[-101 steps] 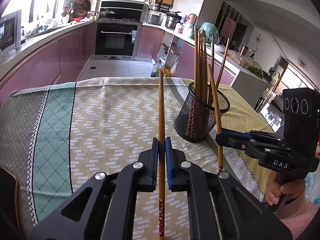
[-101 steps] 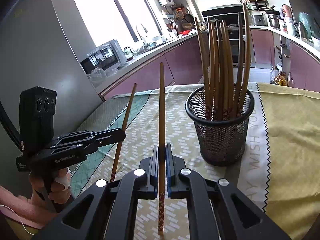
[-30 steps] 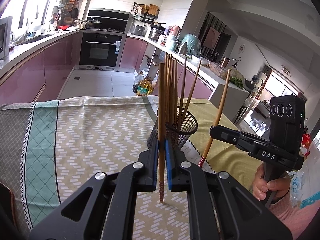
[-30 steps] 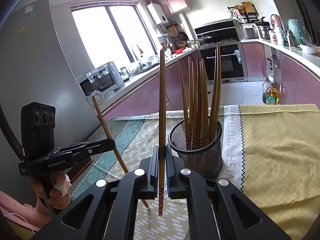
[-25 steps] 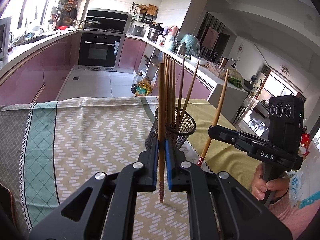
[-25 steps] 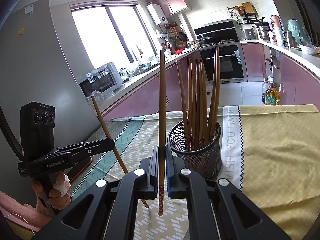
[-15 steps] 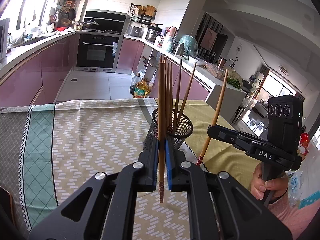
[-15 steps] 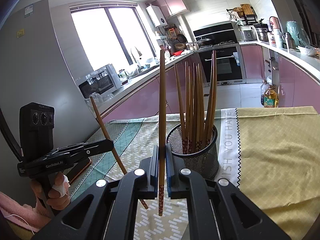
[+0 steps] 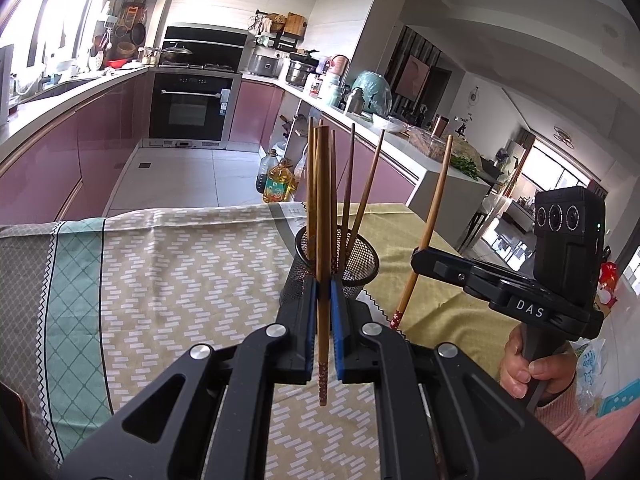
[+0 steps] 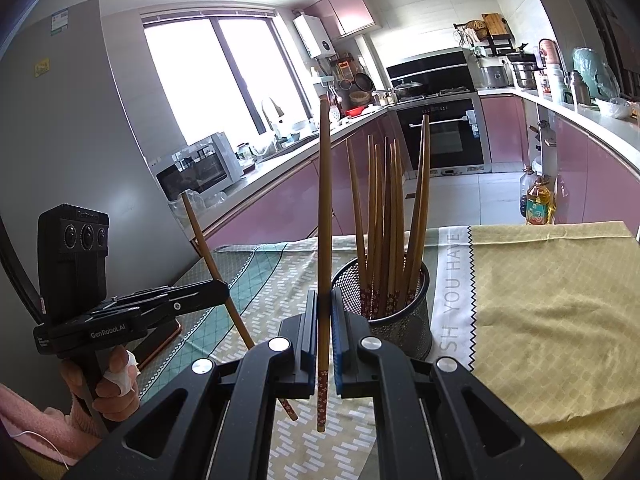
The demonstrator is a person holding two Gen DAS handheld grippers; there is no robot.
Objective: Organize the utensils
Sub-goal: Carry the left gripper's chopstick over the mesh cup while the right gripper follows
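A kitchen table under a patterned tablecloth. The left gripper is clamped on 1 wooden chopstick, held upright, its decorated end hanging clear of the cloth. The right gripper pinches a second chopstick the same way, also upright and off the table. From the left camera, the right gripper sits at 3 o'clock, its stick leaning slightly.

The target, a black mesh holder, stands on the cloth at 12 o'clock just beyond both sets of jaws, already packed with several chopsticks that fan outward at the top. A phone-like object lies at 9 o'clock near the table edge.

Likely risks: the holder is light and crowded, so a descending stick could strike the splayed tops or the rim and tip it. Both grippers converging together could also knock sticks against each other, and a release above the rim might let a stick bounce out.
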